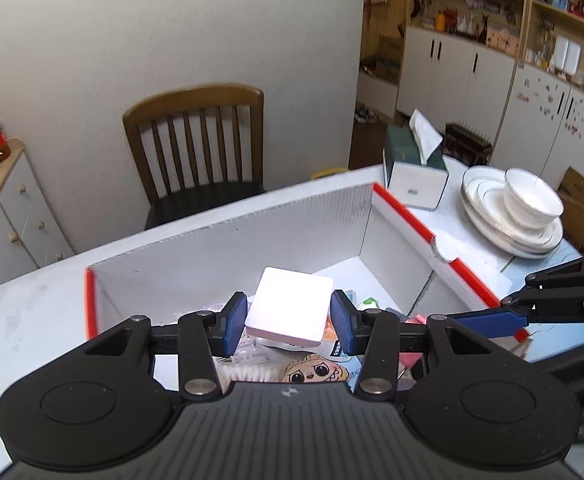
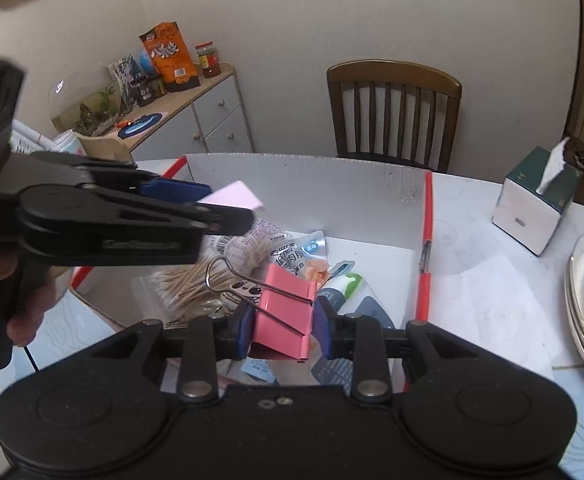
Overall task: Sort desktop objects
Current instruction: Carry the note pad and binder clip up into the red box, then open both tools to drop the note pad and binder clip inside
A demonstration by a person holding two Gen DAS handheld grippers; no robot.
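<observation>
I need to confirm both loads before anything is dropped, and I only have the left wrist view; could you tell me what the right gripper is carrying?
Observer: The right gripper is shut on a pink binder clip, its wire handles pointing up and left.
Operator: Thank you. Is it over the box?
Observer: Yes, it hangs above the white box, over a bag of cotton swabs and some packets.
Operator: And how does my pale pink pad look from there?
Observer: The pale pink pad sticks out past the left gripper, tilted, above the box's left part.
</observation>
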